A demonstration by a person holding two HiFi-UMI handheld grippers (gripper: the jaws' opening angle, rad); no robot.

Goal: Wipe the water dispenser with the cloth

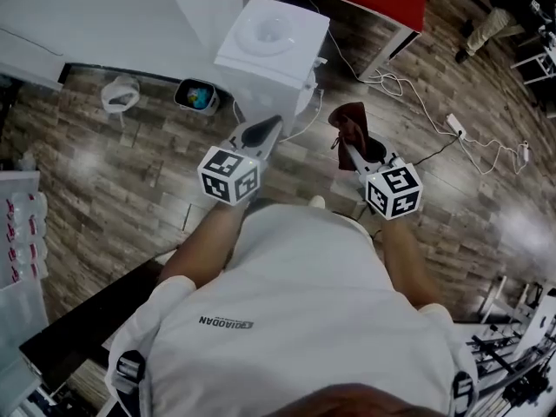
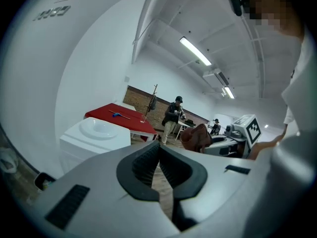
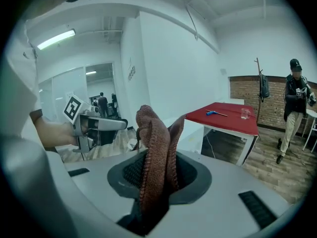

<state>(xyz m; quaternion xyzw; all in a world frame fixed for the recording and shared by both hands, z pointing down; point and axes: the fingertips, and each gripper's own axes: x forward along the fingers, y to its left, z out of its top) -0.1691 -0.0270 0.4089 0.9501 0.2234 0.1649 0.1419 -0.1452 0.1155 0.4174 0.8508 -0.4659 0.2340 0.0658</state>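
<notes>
Holding the brown cloth in our right gripper, jaws clamped on its bunched middle and loose folds standing up above the tips. It looks soft, light and floppy, so we reckon a grip low on the thick fold suits it, leaving a free flap to press flat. Our left gripper is closed on nothing. The white water dispenser stands just ahead on the wooden floor, clear of both grippers, wiping not yet begun.
</notes>
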